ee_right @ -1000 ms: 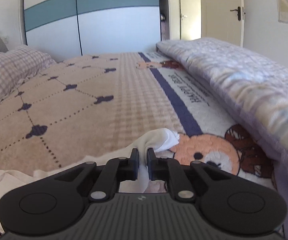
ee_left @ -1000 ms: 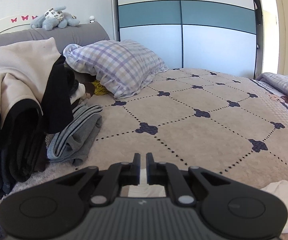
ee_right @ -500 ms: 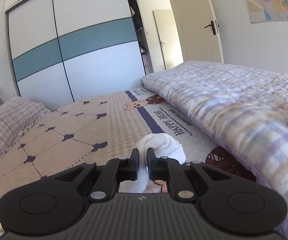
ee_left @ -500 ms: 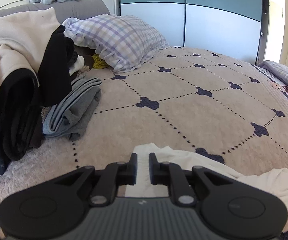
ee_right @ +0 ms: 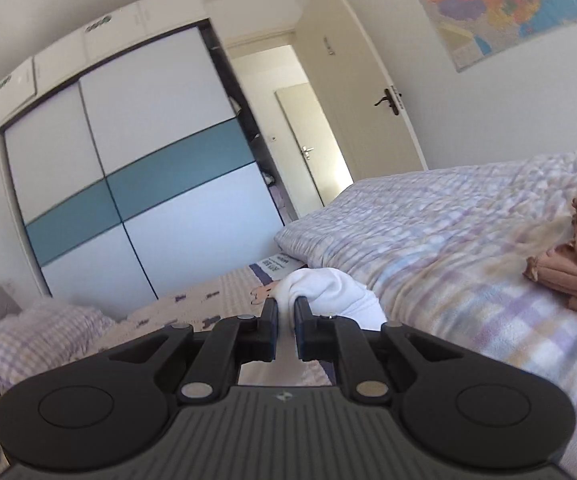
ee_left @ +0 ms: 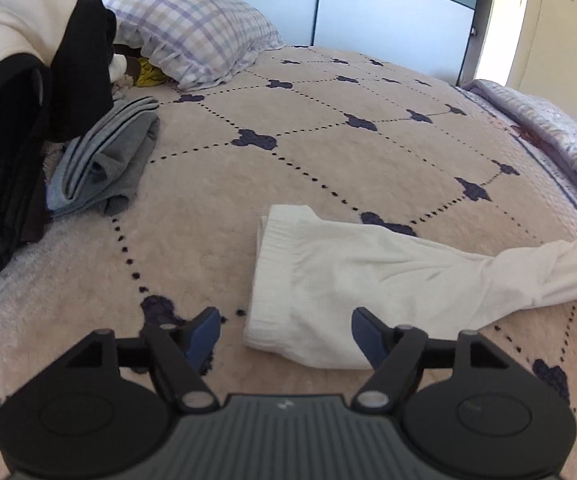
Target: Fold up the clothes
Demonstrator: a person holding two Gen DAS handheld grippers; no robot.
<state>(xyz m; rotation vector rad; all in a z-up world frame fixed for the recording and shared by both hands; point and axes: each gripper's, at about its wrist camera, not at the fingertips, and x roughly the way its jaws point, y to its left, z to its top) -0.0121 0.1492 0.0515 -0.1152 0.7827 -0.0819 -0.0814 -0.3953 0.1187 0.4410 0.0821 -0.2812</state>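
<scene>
Two grippers in play, one per hand; left gripper points down at the bed, jaws opening, spread wide w/ blue pads showing; white garment lies flat on the beige quilted bedspread just ahead of it, near edge of the cloth sits between the fingers but neither pad presses on it; ribbed hem end is toward the left gripper, rest of the garment runs off to the right of the view, rising off the bedspread at the far right. Right gripper roughly level, rolled a bit, fingers pressed nearly together and pinching a bunched end of the white garment, lifted clear of the bed; cloth balloons out past the fingertips. Left wrist view, left side: folded grey garment on the bedspread, beside a heap of black and cream clothes; checked pillow behind, something yellow tucked under it. Right wrist view: purple checked blanket on the right w/ folded tan clothes on top; wardrobe w/ teal band behind; open door; wall map top right.
</scene>
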